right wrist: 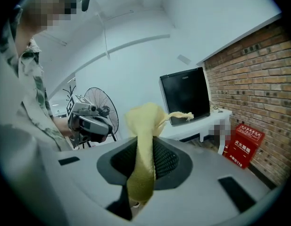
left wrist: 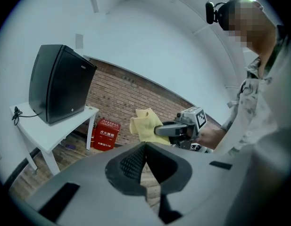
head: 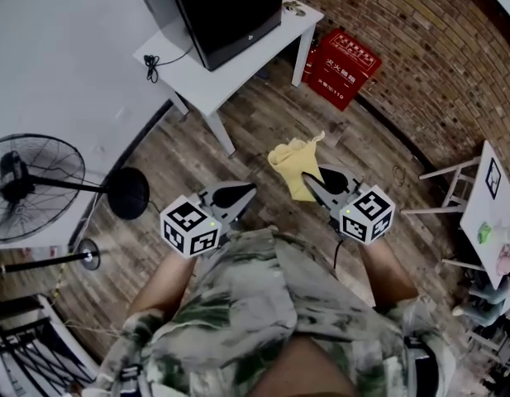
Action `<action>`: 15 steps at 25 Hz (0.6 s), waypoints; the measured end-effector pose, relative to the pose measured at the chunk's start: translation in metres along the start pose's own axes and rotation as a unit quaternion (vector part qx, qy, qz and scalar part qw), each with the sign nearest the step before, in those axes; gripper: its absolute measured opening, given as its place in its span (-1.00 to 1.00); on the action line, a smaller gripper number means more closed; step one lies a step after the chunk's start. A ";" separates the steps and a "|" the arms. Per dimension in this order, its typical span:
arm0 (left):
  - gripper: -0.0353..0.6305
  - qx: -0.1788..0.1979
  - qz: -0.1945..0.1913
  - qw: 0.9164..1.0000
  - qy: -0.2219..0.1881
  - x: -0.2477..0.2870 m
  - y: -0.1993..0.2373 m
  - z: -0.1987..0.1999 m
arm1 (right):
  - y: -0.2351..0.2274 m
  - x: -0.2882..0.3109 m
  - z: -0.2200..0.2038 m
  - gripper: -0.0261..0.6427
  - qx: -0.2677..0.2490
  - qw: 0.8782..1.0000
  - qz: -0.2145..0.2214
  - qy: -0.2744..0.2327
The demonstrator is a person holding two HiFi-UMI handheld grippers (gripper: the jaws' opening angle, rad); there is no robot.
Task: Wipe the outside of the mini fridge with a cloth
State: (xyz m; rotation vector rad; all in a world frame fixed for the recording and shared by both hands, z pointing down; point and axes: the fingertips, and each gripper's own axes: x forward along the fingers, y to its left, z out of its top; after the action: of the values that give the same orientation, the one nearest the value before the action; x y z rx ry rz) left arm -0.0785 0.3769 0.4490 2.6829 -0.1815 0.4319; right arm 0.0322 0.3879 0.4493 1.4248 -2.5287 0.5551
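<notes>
**Fig.** Person stands on wood floor (head: 197,160) with a pair of tongs in each hand, both pointing fwd.

- **L tongs** (left wrist: 146,147): clenched, pads meeting, nothing btwn them.
- **R tongs** (right wrist: 144,147): grasping yellow cloth (right wrist: 144,121). The cloth is pinched btwn the ribbed pads, w/ one end bunched above them and the other hanging below. In head view the cloth sticks out ahead of the R tongs, over the floor, touching no furniture.
- **Mini fridge** (head: 226,11): black, upright on white tabletop (head: 209,81), well apart from both tongs and the cloth. A black cable (head: 151,63) lies on the tabletop beside it.
- **Red box** (head: 344,67): on the floor against the brick wall (head: 420,48), just beside a tabletop leg.
- **Pedestal fan** (head: 27,187): at head view's left, near the white wall.
</notes>
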 end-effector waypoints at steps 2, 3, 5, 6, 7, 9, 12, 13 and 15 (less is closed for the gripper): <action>-0.82 0.004 0.003 1.000 0.000 0.006 -0.009 0.001 | -0.001 -0.012 -0.005 -0.65 0.006 1.000 -0.003 -0.006; -0.82 0.006 0.006 1.000 -0.003 0.009 -0.013 0.002 | -0.001 -0.018 -0.008 -0.65 0.009 1.000 -0.004 -0.008; -0.82 0.013 0.011 1.000 -0.011 0.014 -0.022 0.006 | -0.001 -0.028 -0.013 -0.66 0.015 1.000 -0.006 -0.012; -0.82 0.016 0.011 1.000 -0.014 0.016 -0.026 0.007 | 0.000 -0.032 -0.015 -0.66 0.016 1.000 -0.005 -0.014; -0.82 0.018 0.010 1.000 -0.016 0.018 -0.030 0.008 | 0.000 -0.036 -0.018 -0.66 0.017 1.000 -0.005 -0.015; -0.82 0.020 0.009 1.000 -0.019 0.022 -0.036 0.008 | 0.000 -0.042 -0.021 -0.66 0.017 1.000 -0.008 -0.017; -0.82 0.020 0.008 1.000 -0.016 0.031 -0.042 0.008 | -0.003 -0.049 -0.025 -0.66 0.026 0.999 -0.013 -0.020; -0.82 0.018 0.006 1.000 -0.013 0.034 -0.044 0.006 | -0.004 -0.052 -0.026 -0.66 0.032 0.999 -0.015 -0.020; -0.82 0.013 0.005 1.000 -0.007 0.040 -0.046 0.005 | -0.008 -0.056 -0.029 -0.66 0.042 0.999 -0.014 -0.022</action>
State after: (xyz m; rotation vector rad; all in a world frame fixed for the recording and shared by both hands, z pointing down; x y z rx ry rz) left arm -0.0302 0.4140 0.4405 2.7127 -0.1954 0.4204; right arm 0.0676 0.4404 0.4586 1.5144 -2.5418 0.6384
